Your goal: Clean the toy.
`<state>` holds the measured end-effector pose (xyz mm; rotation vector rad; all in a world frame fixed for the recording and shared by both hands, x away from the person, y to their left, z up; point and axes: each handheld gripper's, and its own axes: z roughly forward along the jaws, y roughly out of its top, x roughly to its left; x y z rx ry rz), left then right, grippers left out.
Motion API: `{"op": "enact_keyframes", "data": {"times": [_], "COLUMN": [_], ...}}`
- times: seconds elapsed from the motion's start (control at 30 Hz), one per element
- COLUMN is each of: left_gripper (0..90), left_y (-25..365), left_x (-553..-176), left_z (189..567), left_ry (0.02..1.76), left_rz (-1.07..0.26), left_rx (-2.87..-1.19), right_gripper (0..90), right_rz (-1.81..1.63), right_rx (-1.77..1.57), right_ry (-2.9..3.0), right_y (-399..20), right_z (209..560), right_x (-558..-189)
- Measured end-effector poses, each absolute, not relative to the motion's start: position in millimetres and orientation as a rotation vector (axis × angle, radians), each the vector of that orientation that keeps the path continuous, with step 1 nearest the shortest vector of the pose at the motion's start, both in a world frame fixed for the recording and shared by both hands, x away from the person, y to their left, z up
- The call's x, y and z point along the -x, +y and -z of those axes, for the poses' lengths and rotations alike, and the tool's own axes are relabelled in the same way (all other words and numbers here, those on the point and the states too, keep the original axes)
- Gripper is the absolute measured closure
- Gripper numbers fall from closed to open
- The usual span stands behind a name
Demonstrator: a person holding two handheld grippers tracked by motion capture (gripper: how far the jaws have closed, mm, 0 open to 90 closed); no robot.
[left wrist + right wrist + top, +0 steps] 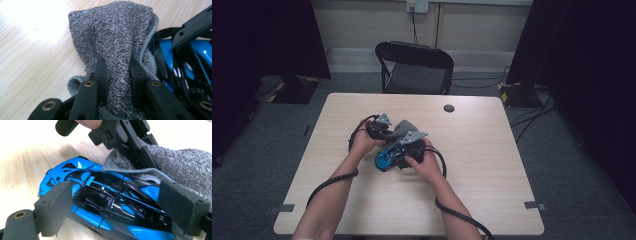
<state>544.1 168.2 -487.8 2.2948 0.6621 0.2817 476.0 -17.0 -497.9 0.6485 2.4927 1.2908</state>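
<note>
A blue and black toy car [105, 197] lies on the wooden table [492, 165] near its middle. My right gripper [118, 203] is shut on it, a foam pad [53, 208] against each side of the car [383, 161]. A grey terry cloth [115, 35] hangs bunched in my left gripper [118, 73], whose jaws pinch its lower end. In the right gripper view the cloth [185, 167] rests against the car's rear. From above, the left gripper [393, 131] comes in from the left and the right gripper [396, 155] sits just in front of it, both hands close together.
A black folding chair [414, 65] stands beyond the far edge of the table. A round dark grommet [449, 108] sits in the tabletop at the back. Black cables [452, 212] trail from both grippers toward the near edge.
</note>
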Motion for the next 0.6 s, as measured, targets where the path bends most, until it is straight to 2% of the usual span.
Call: {"op": "enact_keyframes", "data": {"times": [0.6], "left_gripper": [74.6], "left_y": [170.5], "left_x": [-537.6], "left_z": [486.5], "left_ry": [0.614], "left_rz": [-0.264], "left_rx": [-2.312], "right_gripper": [12.6], "right_rz": [-1.292], "right_rx": [-0.650], "right_ry": [2.490], "right_y": [-17.0], "right_z": [498.1], "right_x": [-475.7]}}
